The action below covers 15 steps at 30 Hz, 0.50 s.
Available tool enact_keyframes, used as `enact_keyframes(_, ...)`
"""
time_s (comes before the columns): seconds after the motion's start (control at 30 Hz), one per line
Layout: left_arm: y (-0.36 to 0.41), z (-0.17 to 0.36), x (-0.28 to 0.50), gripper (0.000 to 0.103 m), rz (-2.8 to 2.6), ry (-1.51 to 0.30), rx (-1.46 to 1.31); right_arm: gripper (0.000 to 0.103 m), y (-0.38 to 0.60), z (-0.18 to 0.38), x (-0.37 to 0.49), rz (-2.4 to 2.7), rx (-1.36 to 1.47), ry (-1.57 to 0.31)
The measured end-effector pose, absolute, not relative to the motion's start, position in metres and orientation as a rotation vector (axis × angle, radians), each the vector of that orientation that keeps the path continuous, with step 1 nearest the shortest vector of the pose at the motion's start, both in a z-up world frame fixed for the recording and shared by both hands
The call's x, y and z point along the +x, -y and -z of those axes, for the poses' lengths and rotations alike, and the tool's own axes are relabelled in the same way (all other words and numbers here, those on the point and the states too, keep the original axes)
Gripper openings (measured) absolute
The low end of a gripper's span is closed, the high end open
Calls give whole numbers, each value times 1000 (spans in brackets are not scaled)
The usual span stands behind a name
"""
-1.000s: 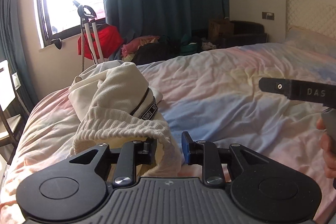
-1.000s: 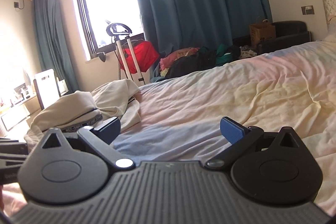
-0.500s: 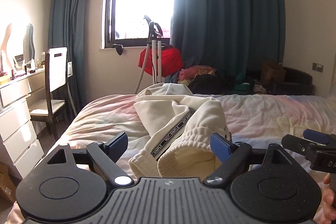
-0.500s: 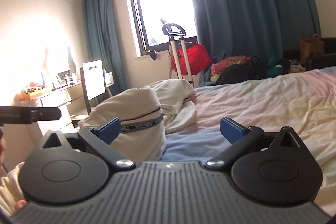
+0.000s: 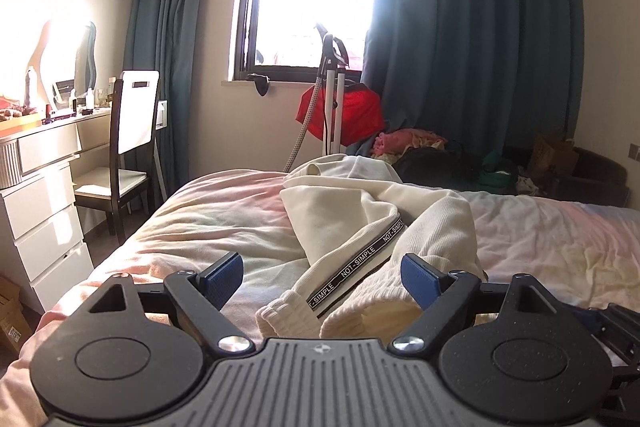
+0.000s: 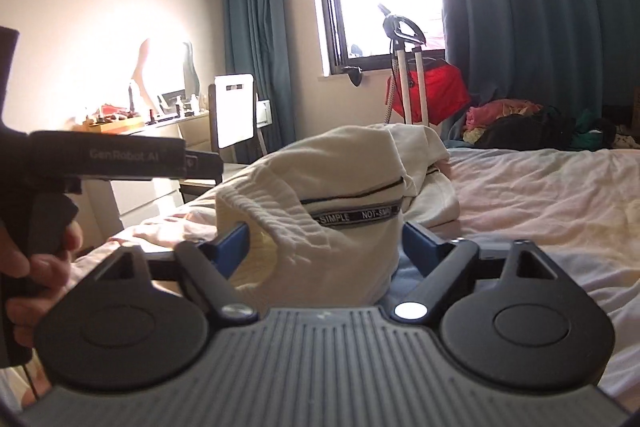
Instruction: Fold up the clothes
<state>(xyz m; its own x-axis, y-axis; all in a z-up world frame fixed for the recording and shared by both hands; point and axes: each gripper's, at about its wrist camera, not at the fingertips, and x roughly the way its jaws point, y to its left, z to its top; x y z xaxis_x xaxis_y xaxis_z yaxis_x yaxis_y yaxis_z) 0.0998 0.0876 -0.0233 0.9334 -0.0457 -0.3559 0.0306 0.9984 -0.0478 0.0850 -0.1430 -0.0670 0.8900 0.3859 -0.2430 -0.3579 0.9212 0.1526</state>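
A crumpled cream garment [image 5: 352, 219] with a black "NOT-SIMPLE" band and a ribbed waistband lies on the bed; it also shows in the right wrist view [image 6: 320, 195]. My left gripper [image 5: 320, 277] is open, its blue pads either side of the waistband, holding nothing. My right gripper [image 6: 324, 245] is open too, with the waistband edge bulging between its blue pads, not clamped. The left gripper's body and the hand holding it show at the left of the right wrist view [image 6: 100, 157].
The bed [image 5: 192, 223] has a wrinkled pastel cover. A white dresser [image 5: 40, 195] and a dark chair [image 5: 128, 147] stand left of it. A garment steamer with a red bag [image 5: 340, 107] stands under the window. A clothes pile [image 5: 420, 147] lies by the curtains.
Both grippers have swung left towards the garment and now face its waistband. The left gripper opened from shut on the ribbed hem one second ago and let it go.
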Motion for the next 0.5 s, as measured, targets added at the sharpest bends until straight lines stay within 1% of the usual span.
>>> enact_keyframes(0.07,-89,24,101,88,39,-379,-61,50,148,73,88,-353,112,-312)
enact_keyframes(0.17,-91,24,100,88,34,-382,-73,36,158,79,90,-288,117,-370)
enact_keyframes(0.2,-91,23,98,88,33,-379,-77,35,166,80,88,-251,137,-375)
enact_keyframes(0.3,-96,23,94,88,43,-396,-104,35,186,87,90,-160,173,-469)
enact_keyframes(0.5,-119,29,93,87,124,-465,-305,35,217,112,98,-42,293,-652)
